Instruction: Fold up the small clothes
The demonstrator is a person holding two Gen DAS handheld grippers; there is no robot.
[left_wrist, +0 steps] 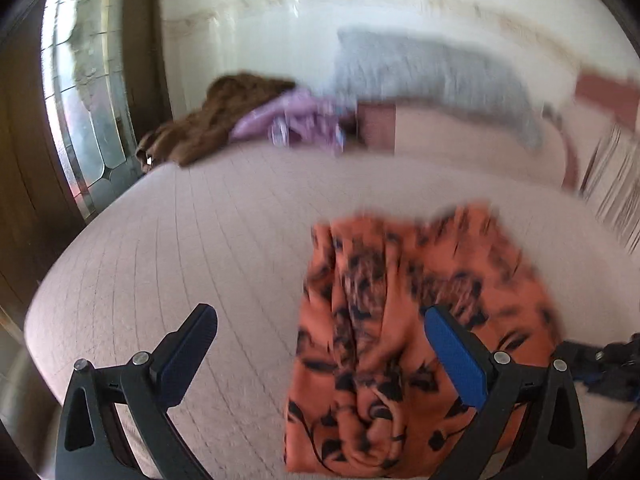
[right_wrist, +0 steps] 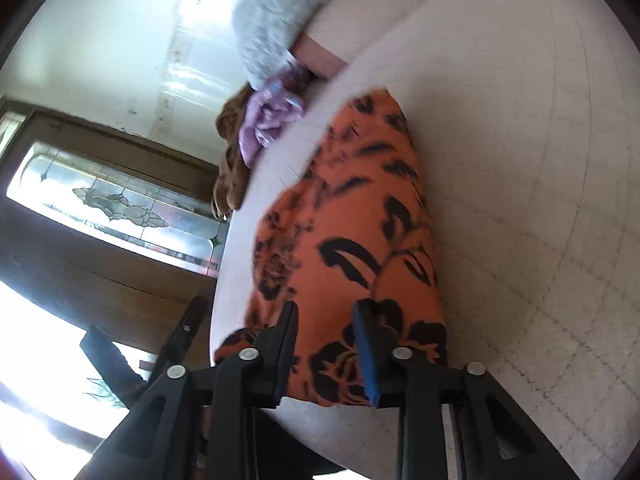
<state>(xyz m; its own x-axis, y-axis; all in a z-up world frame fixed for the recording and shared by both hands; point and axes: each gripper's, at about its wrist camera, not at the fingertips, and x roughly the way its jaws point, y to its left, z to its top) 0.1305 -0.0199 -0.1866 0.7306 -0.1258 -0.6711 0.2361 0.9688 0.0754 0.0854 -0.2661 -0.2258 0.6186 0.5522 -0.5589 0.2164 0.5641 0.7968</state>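
Observation:
An orange garment with a black flower print point(left_wrist: 404, 320) lies folded into a long strip on the pale quilted bed point(left_wrist: 192, 240). My left gripper point(left_wrist: 320, 320) is open wide above the bed, its right finger point(left_wrist: 456, 356) over the garment's near part. In the right wrist view the garment point(right_wrist: 352, 216) runs away from the camera on the bed point(right_wrist: 520, 160). My right gripper point(right_wrist: 326, 316) is open a little, with the garment's near end between its fingers.
A brown garment point(left_wrist: 208, 116) and a lilac garment point(left_wrist: 296, 116) lie at the bed's far edge. A grey pillow point(left_wrist: 432, 76) sits behind them. A leaded-glass door point(left_wrist: 80, 96) stands at the left, past the bed's edge.

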